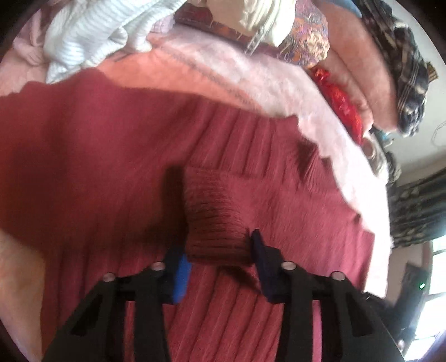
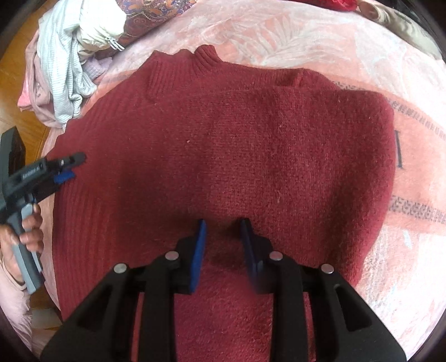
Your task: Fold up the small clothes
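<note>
Dark red knit sweater (image 2: 223, 156) lies spread flat on a pink patterned blanket (image 2: 404, 250), ribbed collar (image 2: 205, 55) at the far edge in the right wrist view, body filling most of both views. One ribbed cuff (image 1: 214, 222) is folded back over the body in the left wrist view.

Left gripper (image 1: 220, 259): fingers apart, the cuff sits between the blue pads (image 1: 181, 275). Left pad looks in contact with the cuff's edge; right side is motion-blurred, so I cannot tell if it is actually clamped. Same gripper shows in the right wrist view (image 2: 69, 167) at the sweater's left edge, tips over the knit, a hand (image 2: 25, 236) on its grey handle.

Right gripper (image 2: 223, 239): fingers apart with a narrow gap, tips down on the sweater's lower middle. A small dark hump of knit sits in the gap; pads do not visibly press on it.

Around: heap of pale clothes (image 2: 64, 72) (white ribbed piece, light pink items) just beside the sweater's far left corner, next to a paisley cushion (image 2: 147, 19). Left wrist view also shows folded pink blankets (image 1: 362, 69) with a dark plaid cloth (image 1: 407, 69) on top and something bright red (image 1: 340, 97) tucked beside them. Wooden floor (image 2: 19, 75) visible at left.
</note>
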The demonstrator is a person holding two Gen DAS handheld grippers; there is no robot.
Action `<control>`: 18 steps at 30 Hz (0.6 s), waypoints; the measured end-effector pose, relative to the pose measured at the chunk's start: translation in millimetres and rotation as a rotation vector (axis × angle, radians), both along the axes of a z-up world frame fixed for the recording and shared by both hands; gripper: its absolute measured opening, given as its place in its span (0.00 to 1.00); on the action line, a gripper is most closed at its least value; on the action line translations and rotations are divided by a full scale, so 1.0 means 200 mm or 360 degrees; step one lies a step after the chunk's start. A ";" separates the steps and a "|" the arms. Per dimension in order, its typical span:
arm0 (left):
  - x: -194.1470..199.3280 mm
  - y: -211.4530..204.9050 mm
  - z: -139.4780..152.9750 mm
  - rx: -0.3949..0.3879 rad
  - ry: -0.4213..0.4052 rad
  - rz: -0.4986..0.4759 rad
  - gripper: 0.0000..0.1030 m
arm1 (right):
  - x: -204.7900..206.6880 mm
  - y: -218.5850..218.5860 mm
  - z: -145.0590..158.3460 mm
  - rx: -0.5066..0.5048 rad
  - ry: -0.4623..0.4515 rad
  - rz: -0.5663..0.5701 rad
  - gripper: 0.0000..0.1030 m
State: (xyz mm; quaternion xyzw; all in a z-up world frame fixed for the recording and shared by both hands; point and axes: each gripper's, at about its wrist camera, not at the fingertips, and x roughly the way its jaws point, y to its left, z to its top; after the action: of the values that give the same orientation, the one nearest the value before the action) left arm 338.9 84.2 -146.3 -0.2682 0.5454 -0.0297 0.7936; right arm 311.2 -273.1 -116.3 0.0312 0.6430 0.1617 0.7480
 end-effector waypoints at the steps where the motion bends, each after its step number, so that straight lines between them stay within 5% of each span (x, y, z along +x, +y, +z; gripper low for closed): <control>1: 0.00 0.00 0.01 -0.0007 -0.0029 -0.0005 0.27 | 0.01 0.01 -0.01 0.0006 0.0002 -0.0003 0.25; 4: -0.06 -0.04 0.16 0.0087 -0.0258 -0.0086 0.24 | 0.00 0.00 -0.01 0.0003 -0.0001 0.0007 0.25; 6: -0.15 -0.13 0.28 0.0261 -0.0484 -0.0244 0.24 | 0.00 0.00 -0.01 -0.0003 -0.0004 0.0014 0.25; 8: -0.21 -0.17 0.30 0.0394 -0.0565 -0.0336 0.33 | 0.00 0.00 -0.01 -0.0012 -0.0003 0.0017 0.25; 12: -0.20 -0.06 0.17 0.0577 -0.0377 -0.0258 0.52 | 0.00 0.03 -0.01 -0.0025 0.0003 0.0023 0.30; 15: -0.18 0.14 0.10 0.0493 -0.0209 -0.0027 0.54 | 0.00 0.05 0.00 -0.0043 -0.0002 0.0027 0.32; 18: -0.19 0.17 0.17 0.0448 -0.0258 0.0056 0.54 | 0.00 0.09 0.06 0.0012 -0.0025 0.0049 0.33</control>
State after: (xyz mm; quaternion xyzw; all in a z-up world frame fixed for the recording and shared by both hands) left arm 300.7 117.8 -111.4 -0.1605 0.4736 0.0393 0.8651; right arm 312.0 -256.0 -104.8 0.0230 0.6369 0.1758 0.7503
